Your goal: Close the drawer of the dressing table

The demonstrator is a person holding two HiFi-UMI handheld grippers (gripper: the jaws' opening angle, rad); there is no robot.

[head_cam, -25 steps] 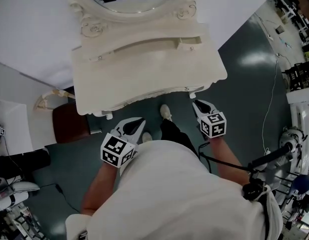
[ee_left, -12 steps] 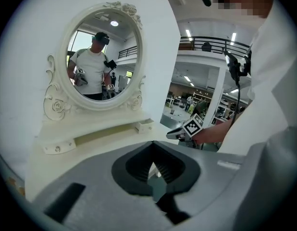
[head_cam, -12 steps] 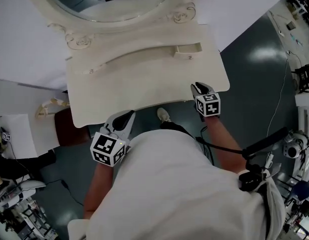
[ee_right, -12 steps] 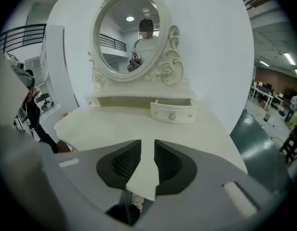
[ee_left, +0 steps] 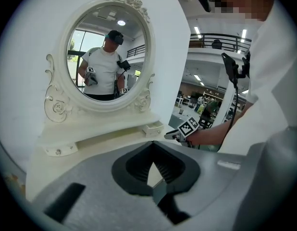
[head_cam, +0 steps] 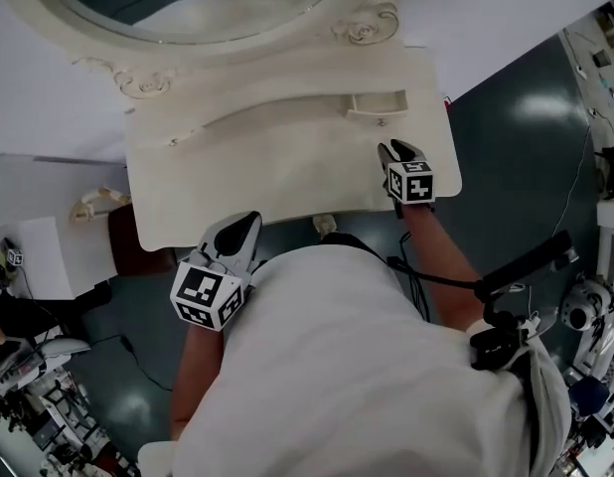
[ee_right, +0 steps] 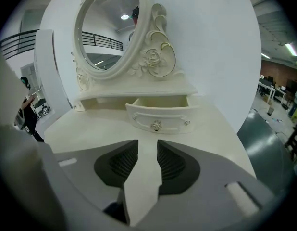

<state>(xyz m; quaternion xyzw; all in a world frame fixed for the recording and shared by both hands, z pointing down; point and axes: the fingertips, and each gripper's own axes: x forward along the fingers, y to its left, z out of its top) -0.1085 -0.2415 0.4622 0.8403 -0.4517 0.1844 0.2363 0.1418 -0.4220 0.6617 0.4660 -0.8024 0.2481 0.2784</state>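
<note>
We swing the right gripper over the table's front edge, empty jaws just parting, ready to push the open drawer; the left gripper's jaws sit together.

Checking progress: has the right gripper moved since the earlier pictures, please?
Yes: the right gripper crossed the front edge of the dressing table toward the open drawer; its jaws have just been opening, empty.
</note>
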